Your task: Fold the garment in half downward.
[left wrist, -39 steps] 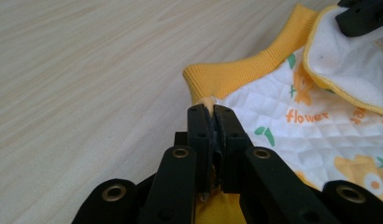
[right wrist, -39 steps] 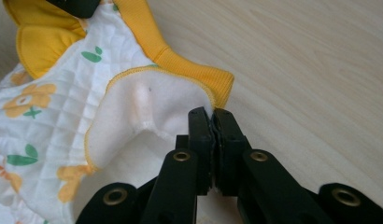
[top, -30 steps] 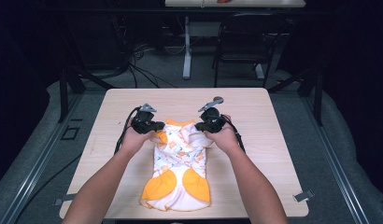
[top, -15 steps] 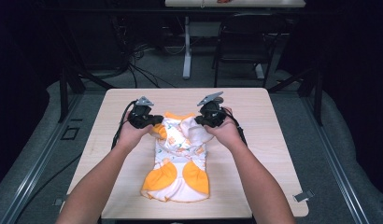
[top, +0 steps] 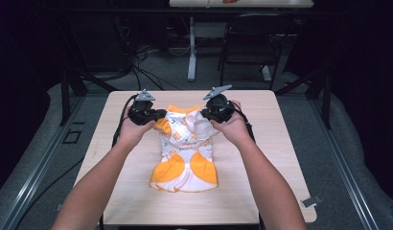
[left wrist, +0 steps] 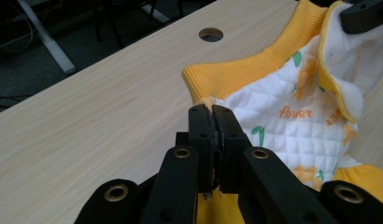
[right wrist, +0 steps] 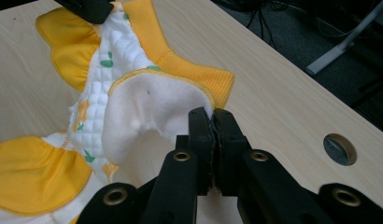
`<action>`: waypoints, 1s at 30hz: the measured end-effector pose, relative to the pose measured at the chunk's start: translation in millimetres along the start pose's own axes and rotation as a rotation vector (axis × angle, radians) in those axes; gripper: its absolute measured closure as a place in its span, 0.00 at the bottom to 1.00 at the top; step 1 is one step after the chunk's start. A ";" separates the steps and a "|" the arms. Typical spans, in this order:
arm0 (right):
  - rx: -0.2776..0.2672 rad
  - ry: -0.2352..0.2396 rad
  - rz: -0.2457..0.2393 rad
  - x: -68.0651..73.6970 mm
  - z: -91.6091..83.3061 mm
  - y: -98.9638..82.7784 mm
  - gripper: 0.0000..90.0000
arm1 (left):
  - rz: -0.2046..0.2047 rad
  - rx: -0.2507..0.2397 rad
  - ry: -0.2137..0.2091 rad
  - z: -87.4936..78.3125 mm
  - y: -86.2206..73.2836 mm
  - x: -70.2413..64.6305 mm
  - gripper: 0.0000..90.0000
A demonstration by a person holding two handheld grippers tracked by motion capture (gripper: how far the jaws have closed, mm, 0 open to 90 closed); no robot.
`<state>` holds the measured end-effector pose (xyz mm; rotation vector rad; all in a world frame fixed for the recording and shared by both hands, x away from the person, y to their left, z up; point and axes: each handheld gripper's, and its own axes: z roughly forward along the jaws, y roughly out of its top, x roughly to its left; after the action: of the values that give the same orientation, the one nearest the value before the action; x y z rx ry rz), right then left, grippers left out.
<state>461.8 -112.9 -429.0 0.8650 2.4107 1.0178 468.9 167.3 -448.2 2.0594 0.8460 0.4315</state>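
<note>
On the counter (top: 261, 191) in front of me lies a small quilted baby garment (top: 185, 153), white with orange patches and an orange ribbed collar, its lower part flat on the wood near the middle and its upper end raised off the surface. My left tongs (top: 156, 116) are clenched on the garment's edge at one shoulder; in the left gripper view the two black jaws stand pressed together with a sliver of fabric between them, just below the collar (left wrist: 245, 74). My right tongs (top: 205, 114) are clenched on the opposite shoulder, where the right gripper view shows the jaws pinching the edge beside the fleecy white lining (right wrist: 152, 107), which has folded outward. A round hole in the counter (right wrist: 339, 149) sits just beyond.
</note>
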 end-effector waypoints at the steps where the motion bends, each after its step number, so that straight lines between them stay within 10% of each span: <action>1: 0.000 -0.004 -0.005 0.4 -2.0 1.6 0.97 | 0.007 -0.007 0.004 -0.8 0.5 -0.5 0.97; 30: 0.044 0.054 -0.090 19.7 -1.6 -35.8 0.96 | 0.068 0.024 -0.075 -5.1 -26.8 -22.9 0.97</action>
<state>432.5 -120.2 -456.6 0.7453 2.5014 0.9690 438.6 165.3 -466.9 2.1177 0.7419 0.3807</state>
